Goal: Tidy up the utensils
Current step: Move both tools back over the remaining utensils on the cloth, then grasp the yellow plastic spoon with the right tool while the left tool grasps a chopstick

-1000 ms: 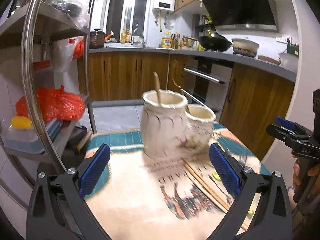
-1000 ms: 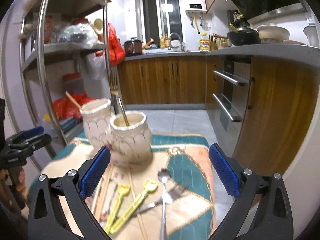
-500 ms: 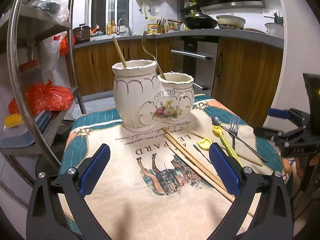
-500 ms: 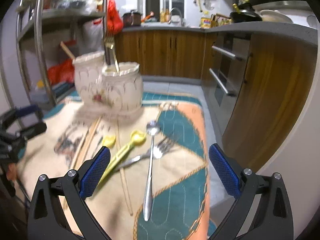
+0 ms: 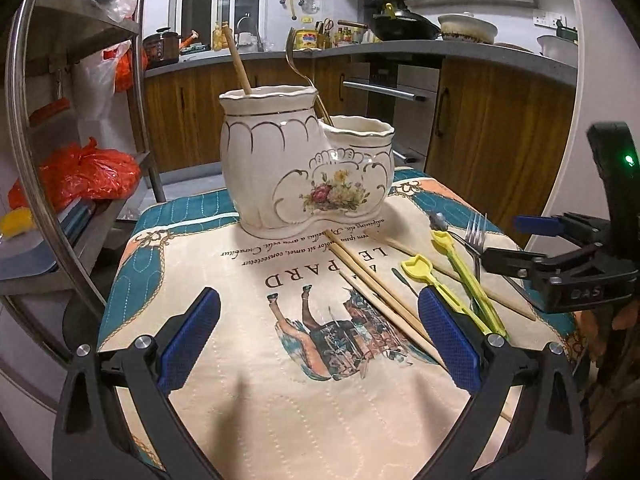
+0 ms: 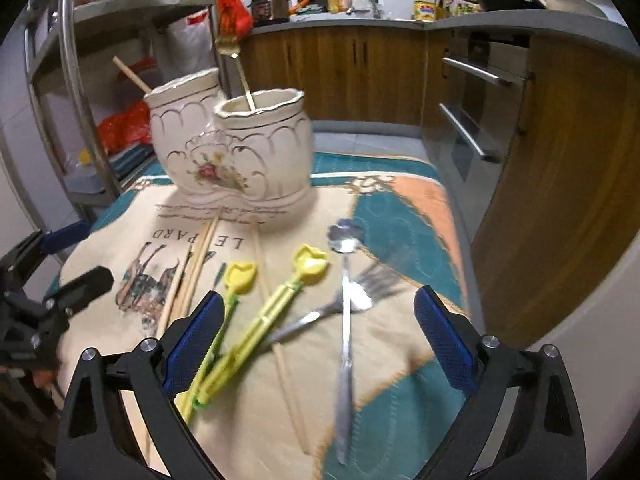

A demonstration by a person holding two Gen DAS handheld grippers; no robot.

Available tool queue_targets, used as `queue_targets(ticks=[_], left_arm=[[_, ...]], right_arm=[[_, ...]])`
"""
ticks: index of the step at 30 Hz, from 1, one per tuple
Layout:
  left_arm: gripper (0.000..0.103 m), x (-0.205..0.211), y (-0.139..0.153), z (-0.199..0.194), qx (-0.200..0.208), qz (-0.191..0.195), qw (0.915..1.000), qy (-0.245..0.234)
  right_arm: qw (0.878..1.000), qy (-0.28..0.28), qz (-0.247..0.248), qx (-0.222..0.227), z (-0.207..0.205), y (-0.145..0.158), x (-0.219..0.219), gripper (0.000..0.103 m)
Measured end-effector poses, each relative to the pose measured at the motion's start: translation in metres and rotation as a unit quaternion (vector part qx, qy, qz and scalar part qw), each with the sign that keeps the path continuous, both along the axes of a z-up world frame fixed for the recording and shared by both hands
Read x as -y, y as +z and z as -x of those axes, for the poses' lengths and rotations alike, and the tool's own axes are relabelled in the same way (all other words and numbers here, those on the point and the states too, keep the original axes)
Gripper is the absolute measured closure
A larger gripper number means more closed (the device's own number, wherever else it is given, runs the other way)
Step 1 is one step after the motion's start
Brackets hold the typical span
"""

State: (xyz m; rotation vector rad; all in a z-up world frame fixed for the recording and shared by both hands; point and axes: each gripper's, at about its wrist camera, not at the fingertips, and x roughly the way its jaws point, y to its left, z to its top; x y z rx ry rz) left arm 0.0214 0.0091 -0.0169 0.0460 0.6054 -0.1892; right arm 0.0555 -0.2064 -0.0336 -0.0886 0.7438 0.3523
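Note:
A cream two-pot ceramic holder point(image 5: 304, 172) point(image 6: 236, 152) stands at the far side of the patterned cloth point(image 5: 288, 380). One chopstick stands in its tall pot and a gold fork in the short pot. On the cloth lie wooden chopsticks point(image 5: 376, 288) point(image 6: 192, 276), two yellow plastic utensils point(image 5: 464, 276) point(image 6: 260, 312), a steel spoon point(image 6: 346, 312) and a steel fork point(image 6: 340, 304). My left gripper point(image 5: 316, 344) is open and empty above the near cloth. My right gripper point(image 6: 316, 340) is open and empty above the yellow utensils and spoon.
A metal shelf rack point(image 5: 60, 128) with red bags stands left of the table. Wooden kitchen cabinets point(image 5: 500, 128) and an oven stand behind and to the right. The cloth ends at the table edge on the right point(image 6: 460, 240).
Both grippers have drawn back and tilted downward; the loose utensils on the cloth have come into view under them. Both stay open and empty.

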Motion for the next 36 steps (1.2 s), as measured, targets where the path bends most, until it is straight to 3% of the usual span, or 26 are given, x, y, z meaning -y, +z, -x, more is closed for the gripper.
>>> queue_targets(ticks=[5, 13, 21, 23, 24, 31, 33, 35, 36], left_arm=[[0.005, 0.0, -0.002, -0.001, -0.003, 0.002, 1.0, -0.003], [0.005, 0.003, -0.004, -0.003, -0.01, -0.008, 0.9999, 0.004], [0.005, 0.004, -0.004, -0.003, -0.01, -0.014, 0.9998, 0.005], [0.006, 0.004, -0.004, -0.003, -0.012, -0.015, 0.9998, 0.007], [0.006, 0.004, -0.003, -0.004, -0.016, -0.013, 0.9997, 0.009], [0.006, 0.016, -0.003, -0.016, -0.067, -0.005, 0.9976, 0.017], [0.01, 0.021, -0.006, -0.019, -0.084, -0.002, 0.9962, 0.023], [0.029, 0.028, -0.011, -0.022, -0.105, 0.003, 0.9941, 0.026], [0.032, 0.031, -0.013, -0.024, -0.116, 0.002, 0.9928, 0.029]], right_arm=[[0.999, 0.004, 0.015, -0.03, -0.012, -0.013, -0.016, 0.043], [0.999, 0.006, 0.006, -0.047, -0.016, -0.017, -0.022, 0.074], [0.997, 0.004, -0.002, -0.076, -0.029, -0.021, -0.028, 0.075], [0.997, 0.003, -0.003, -0.073, -0.032, -0.021, -0.028, 0.089], [0.997, 0.004, -0.008, -0.074, -0.033, -0.021, -0.026, 0.09], [0.999, 0.0, -0.041, -0.028, -0.022, -0.006, -0.01, 0.092], [0.999, -0.001, -0.048, -0.013, -0.016, -0.001, -0.005, 0.092], [0.998, -0.001, -0.058, -0.007, -0.011, 0.002, 0.002, 0.092], [0.998, -0.002, -0.062, -0.005, -0.01, 0.003, 0.003, 0.092]])
